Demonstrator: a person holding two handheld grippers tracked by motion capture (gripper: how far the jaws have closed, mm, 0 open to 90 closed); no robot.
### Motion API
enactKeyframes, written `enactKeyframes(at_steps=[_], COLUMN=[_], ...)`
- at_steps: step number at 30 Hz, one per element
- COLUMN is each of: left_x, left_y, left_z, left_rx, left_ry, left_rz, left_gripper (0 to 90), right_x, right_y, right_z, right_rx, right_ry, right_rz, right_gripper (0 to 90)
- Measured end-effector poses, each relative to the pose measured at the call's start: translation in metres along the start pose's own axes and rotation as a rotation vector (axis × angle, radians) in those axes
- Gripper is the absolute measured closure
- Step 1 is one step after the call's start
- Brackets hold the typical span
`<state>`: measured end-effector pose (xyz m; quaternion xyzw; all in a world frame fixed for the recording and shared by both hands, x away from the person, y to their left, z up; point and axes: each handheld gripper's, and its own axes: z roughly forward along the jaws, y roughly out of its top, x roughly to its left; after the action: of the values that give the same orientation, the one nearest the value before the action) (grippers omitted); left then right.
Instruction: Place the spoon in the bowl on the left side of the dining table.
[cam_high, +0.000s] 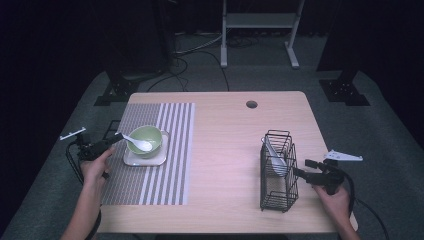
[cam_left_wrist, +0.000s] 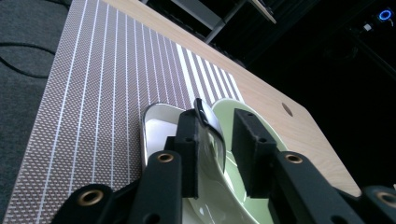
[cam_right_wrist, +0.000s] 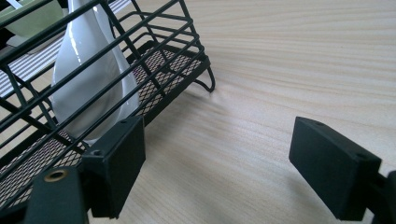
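High view: left gripper (cam_high: 116, 140) at the spoon (cam_high: 137, 143) handle, bowl (cam_high: 145, 140) near table's left edge. Left gripper view: jaws slightly apart around handle, spoon could slip. Right gripper view: right gripper (cam_right_wrist: 219, 163) wide apart beside rack (cam_right_wrist: 154, 70); could nudge it.

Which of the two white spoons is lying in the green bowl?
The spoon at the left gripper, its scoop resting in the green bowl on the striped placemat. The other spoon stands in the black wire rack.
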<state>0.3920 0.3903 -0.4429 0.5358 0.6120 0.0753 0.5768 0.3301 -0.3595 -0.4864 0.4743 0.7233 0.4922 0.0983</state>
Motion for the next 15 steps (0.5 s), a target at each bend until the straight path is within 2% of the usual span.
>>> enactKeyframes(at_steps=[9,15], left_x=[-0.004,-0.004], left_y=[-0.003,-0.007], left_z=[-0.008,-0.015], left_rx=[0.028,0.031], left_ry=[0.014,0.019], left_rz=[0.037,0.036], left_gripper=[64.1,58.7], right_x=[0.000,0.000], right_y=[0.000,0.000], right_z=[0.000,0.000], right_rx=[-0.001,-0.001], right_ry=[-0.001,0.000], right_rz=[-0.005,-0.006], right_gripper=[17.5,17.4])
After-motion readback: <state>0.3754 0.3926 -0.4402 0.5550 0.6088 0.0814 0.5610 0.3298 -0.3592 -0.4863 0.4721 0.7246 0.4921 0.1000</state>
